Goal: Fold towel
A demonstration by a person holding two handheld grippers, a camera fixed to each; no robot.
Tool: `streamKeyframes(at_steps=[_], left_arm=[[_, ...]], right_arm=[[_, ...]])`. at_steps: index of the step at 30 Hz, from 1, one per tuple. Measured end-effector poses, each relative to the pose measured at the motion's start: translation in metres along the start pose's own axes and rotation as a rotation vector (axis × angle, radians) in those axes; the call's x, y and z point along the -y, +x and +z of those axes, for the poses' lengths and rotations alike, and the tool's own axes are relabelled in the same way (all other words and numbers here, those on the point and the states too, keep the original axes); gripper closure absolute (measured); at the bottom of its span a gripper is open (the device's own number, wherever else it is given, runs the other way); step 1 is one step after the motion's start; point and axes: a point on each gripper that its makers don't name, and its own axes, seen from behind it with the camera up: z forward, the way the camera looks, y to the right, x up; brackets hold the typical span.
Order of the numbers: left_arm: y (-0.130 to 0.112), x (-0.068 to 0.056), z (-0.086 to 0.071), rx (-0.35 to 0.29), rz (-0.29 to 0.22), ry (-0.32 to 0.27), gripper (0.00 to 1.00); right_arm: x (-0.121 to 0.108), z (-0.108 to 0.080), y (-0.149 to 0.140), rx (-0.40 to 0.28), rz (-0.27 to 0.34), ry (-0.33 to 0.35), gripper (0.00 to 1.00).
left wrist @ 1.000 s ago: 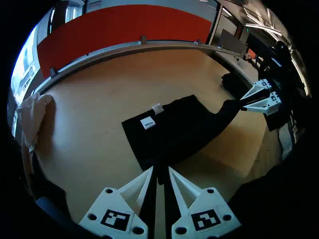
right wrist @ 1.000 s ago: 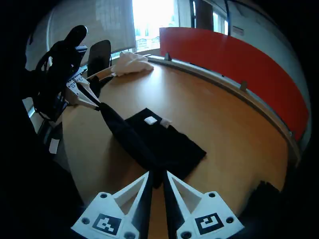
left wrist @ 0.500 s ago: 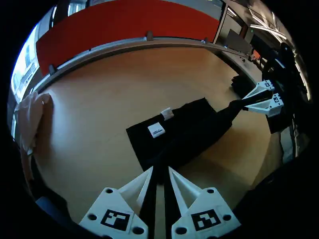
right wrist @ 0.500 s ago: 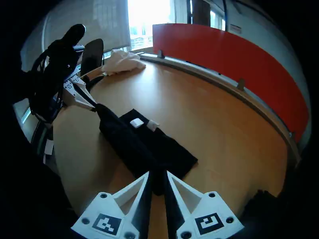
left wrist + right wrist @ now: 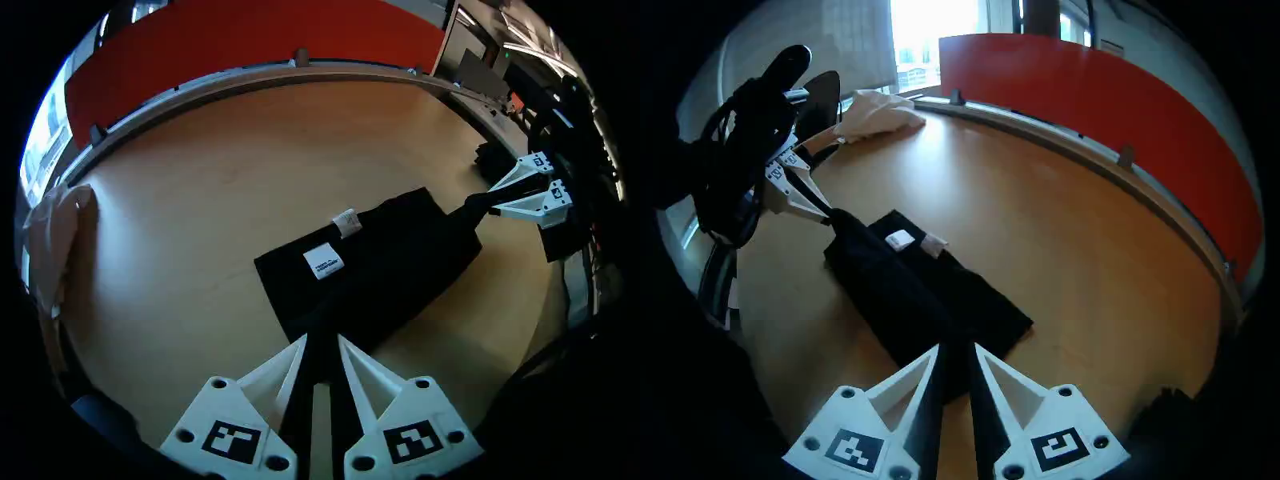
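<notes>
A black towel [image 5: 384, 256] lies on the wooden table [image 5: 192, 184], with two white labels [image 5: 322, 261] showing on its upper side. My left gripper [image 5: 322, 352] is shut on the towel's near corner. In the left gripper view the right gripper [image 5: 490, 205] is at the far right, pinching the other corner of the same edge. In the right gripper view the towel [image 5: 920, 288] runs from my right gripper [image 5: 954, 356], shut on its corner, up to the left gripper [image 5: 826, 214]. The held edge lies low over the flat part.
A red partition [image 5: 240, 40] runs along the table's far curved edge. A beige cloth [image 5: 876, 116] is heaped at the table's end near a dark chair [image 5: 822, 96]. A small dark bundle [image 5: 492, 154] sits behind the right gripper. Bare wood surrounds the towel.
Both grippers carried the held edge forward and down. The raised fold that hung between them has sunk onto the flat part, and the towel looks flatter and narrower.
</notes>
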Motion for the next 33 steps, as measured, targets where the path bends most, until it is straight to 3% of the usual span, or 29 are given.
streamKeyframes(at_steps=[18, 33], left_arm=[[0.001, 0.015, 0.037, 0.024, 0.007, 0.021, 0.86], [0.006, 0.028, 0.055, 0.043, 0.002, 0.048, 0.76]], right_arm=[[-0.016, 0.032, -0.016, 0.031, 0.068, -0.021, 0.83], [-0.026, 0.05, -0.027, 0.064, 0.11, -0.05, 0.81]])
